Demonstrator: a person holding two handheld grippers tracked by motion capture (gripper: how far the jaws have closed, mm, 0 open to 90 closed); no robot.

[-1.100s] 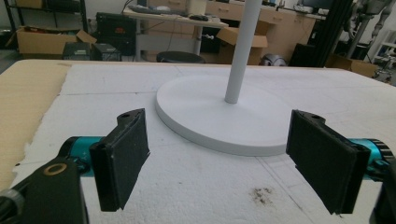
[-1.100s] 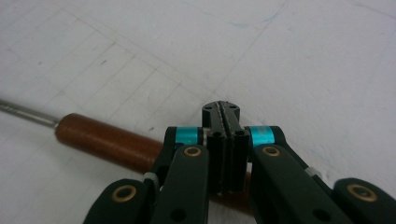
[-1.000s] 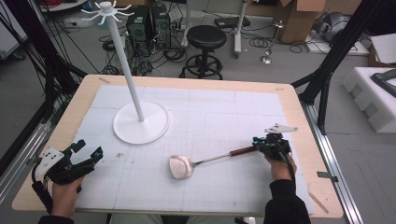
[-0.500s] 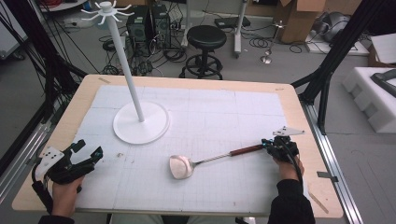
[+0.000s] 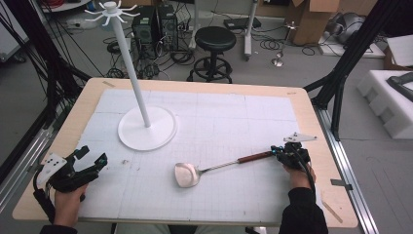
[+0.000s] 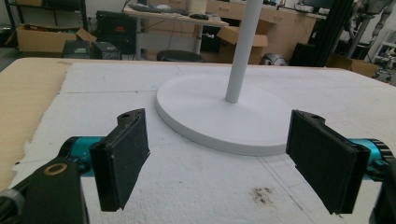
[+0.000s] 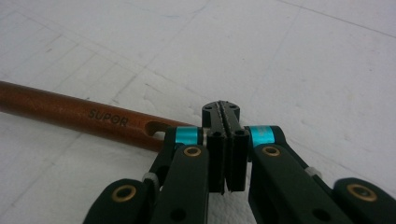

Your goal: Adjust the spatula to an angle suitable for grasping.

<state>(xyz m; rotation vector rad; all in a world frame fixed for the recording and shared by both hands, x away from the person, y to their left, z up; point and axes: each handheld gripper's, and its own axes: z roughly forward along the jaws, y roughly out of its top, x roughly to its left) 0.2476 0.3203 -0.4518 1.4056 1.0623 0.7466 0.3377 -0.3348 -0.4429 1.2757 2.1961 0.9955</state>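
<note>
**A:** Well, from where I sit, the right hand-held gripper point(image 7: 226, 116) has its jaws pressed flat together with nothing between them. The spatula point(image 5: 214, 168) lies on the table point(image 5: 311, 109) in the lower middle of the high view, its metal blade toward the left and its wooden handle point(image 7: 74, 116) ending just beside my closed jaws at lower right.

**B:** So what worries you?

**A:** I judge that the handle end sits beside the jaws, not inside them. If I push forward while shut, I may shove the spatula along the white foam mat point(image 5: 224, 122) and spin it away from me. I would have to open first, and even then the handle is round and lies flat, so one pad could ride over it and roll it.

**B:** And the left side?

**A:** The left hand-held gripper point(image 6: 224, 154) stands wide open, low over the mat at lower left, facing the base of the white stand point(image 6: 219, 116). It is well apart from the spatula. If I swing it carelessly, I could knock that tall pole.

**B:** Any writing?

**A:** Yes, "SUPOR" is stamped on the handle, near the hanging slot. I read nothing else.
</note>
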